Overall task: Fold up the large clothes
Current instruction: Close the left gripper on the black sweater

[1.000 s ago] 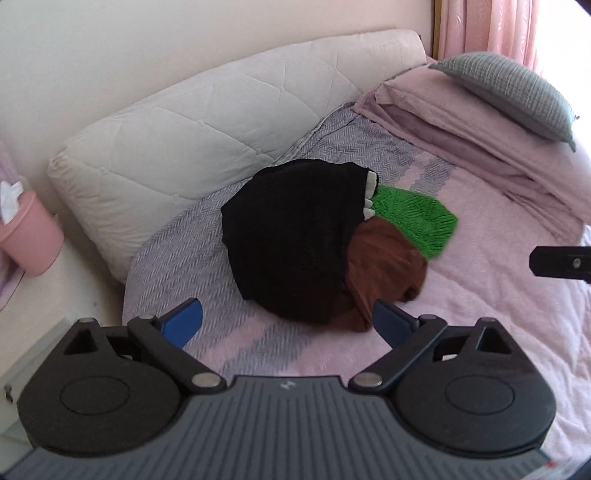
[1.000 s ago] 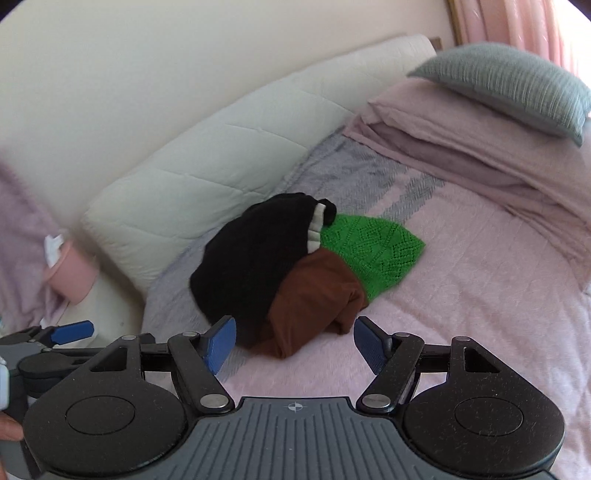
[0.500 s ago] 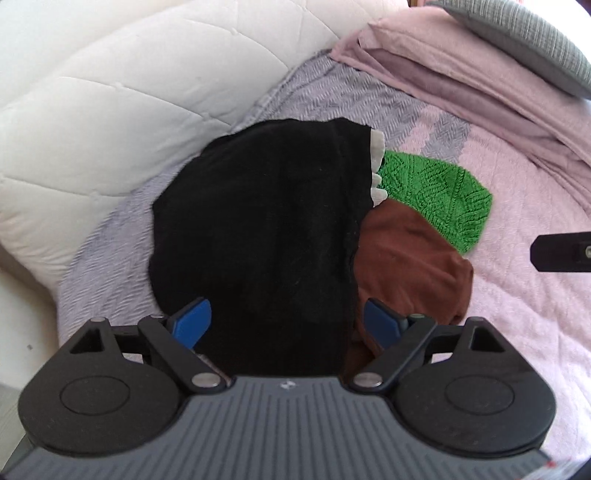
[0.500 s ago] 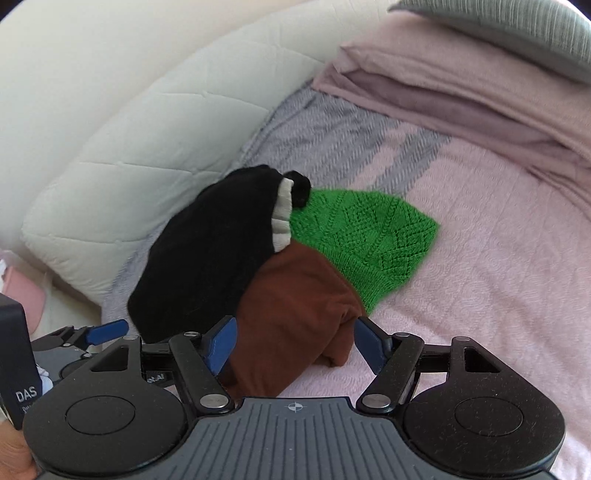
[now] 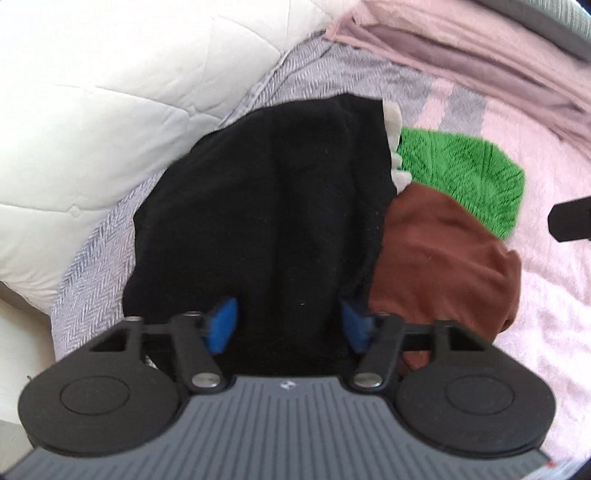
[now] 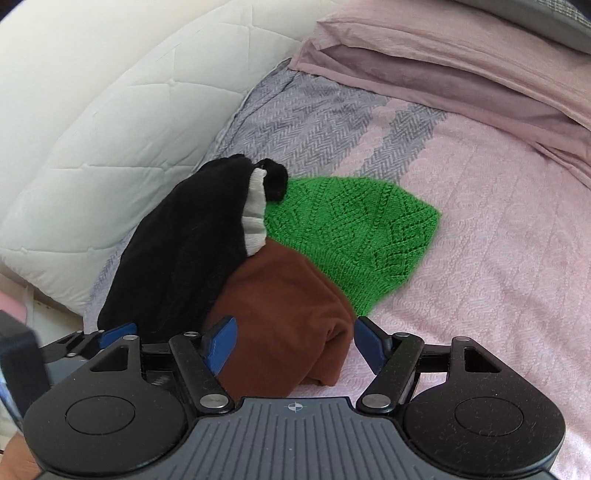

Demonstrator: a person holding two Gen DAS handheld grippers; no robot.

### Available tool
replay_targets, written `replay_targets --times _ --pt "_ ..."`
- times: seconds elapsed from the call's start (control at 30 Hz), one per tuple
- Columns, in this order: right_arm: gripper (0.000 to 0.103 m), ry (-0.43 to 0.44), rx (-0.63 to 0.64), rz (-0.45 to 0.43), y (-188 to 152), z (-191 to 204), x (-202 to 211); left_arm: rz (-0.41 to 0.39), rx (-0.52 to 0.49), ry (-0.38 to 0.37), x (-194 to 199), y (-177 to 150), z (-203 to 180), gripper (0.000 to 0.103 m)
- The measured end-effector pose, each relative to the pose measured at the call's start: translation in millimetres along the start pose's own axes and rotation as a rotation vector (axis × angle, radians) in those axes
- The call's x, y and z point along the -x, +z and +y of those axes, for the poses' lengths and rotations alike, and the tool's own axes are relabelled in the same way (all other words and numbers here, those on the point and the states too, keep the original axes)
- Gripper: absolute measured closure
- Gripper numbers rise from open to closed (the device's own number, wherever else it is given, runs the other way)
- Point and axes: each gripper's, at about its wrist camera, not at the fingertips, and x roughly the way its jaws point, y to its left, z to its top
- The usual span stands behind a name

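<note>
A pile of three garments lies on the bed: a black garment (image 5: 266,206) with a white trim (image 5: 395,147), a brown garment (image 5: 443,258) and a green knit (image 5: 465,170). My left gripper (image 5: 289,325) is open and pushed into the near edge of the black garment, with a bulge of black cloth between its blue fingers. In the right wrist view the black garment (image 6: 184,258), brown garment (image 6: 284,295) and green knit (image 6: 354,229) overlap. My right gripper (image 6: 295,341) is open, its fingers straddling the brown garment's near fold.
A white quilted cushion (image 5: 92,110) lies along the left behind the pile. A folded pink blanket (image 6: 443,66) and a grey pillow (image 6: 554,22) sit at the far right. The pink bed cover (image 6: 498,258) stretches to the right, with a grey herringbone patch (image 6: 306,110).
Both grippers have moved forward and down onto the pile. The left gripper's fingers have drawn closer together around black cloth. The right gripper's opening is unchanged.
</note>
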Motion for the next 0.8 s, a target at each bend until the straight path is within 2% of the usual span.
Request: replay_targets --times 0.1,0.23,0.27,0.3,0.37,0.4,0.5,0.63,0.8 --pt "0.035 0.002 -0.016 0.001 2 -3 -1 -0.027 0.049 -0.004 5 -1 8 0.061" --pt "0.035 0.008 -0.012 0.007 1 -3 -5 -0.016 0.025 0.021 -5 -2 -2 0.056" --pt "0.035 0.007 -0.01 0.01 0 -3 -6 -0.018 0.006 0.026 -8 -1 -6 0.059" --pt "0.035 0.006 -0.01 0.013 0 -3 -7 -0.02 -0.009 0.021 -11 1 -8 0.079" --pt "0.035 0.007 -0.013 0.018 -1 -4 -7 -0.022 0.035 -0.03 -8 4 -3 0.09" --pt "0.035 0.007 -0.013 0.016 -1 -4 -5 -0.03 0.064 -0.042 -3 6 2 0.092" --pt "0.035 0.009 -0.015 -0.002 -1 -5 5 -0.087 0.081 -0.035 24 13 13 0.093" --pt "0.035 0.017 -0.027 -0.04 1 -8 27 -0.225 0.057 -0.02 84 35 19 0.093" --pt "0.035 0.017 -0.041 -0.115 -2 -14 71 -0.378 0.049 -0.074 158 58 10 0.094"
